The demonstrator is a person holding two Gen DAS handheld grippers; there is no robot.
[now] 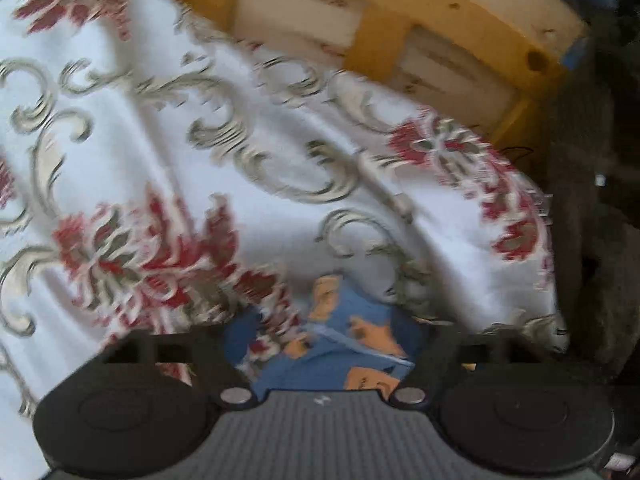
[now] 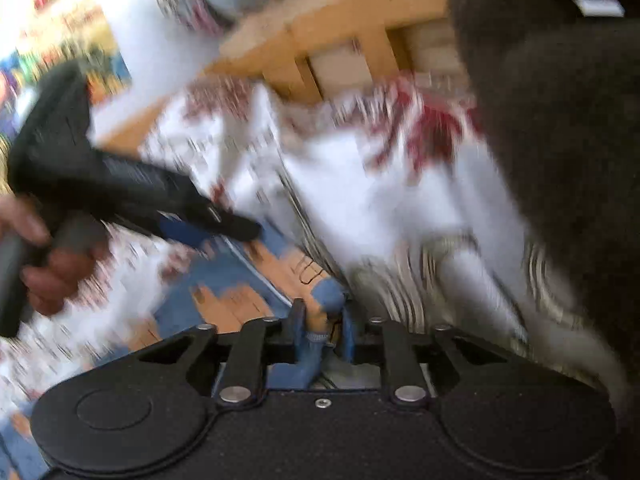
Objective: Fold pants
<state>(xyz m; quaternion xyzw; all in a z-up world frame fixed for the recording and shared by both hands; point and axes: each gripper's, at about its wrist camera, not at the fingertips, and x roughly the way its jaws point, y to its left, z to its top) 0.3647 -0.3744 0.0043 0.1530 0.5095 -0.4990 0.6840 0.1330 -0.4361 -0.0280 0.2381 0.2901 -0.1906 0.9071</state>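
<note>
The pants, blue with orange patches, lie on a white bedspread patterned with red flowers and grey scrolls. The right gripper has its jaws drawn narrow, pinching a bunched fold of the blue cloth between them. From the right wrist view the left gripper reaches in from the left side, held in a hand, its tip down on the pants; motion blur hides whether its jaws are apart or together. In the left wrist view the pants sit crumpled just ahead of the gripper body, near the bedspread's lower edge. A yellow wooden frame runs along the bedspread's far edge.
</note>
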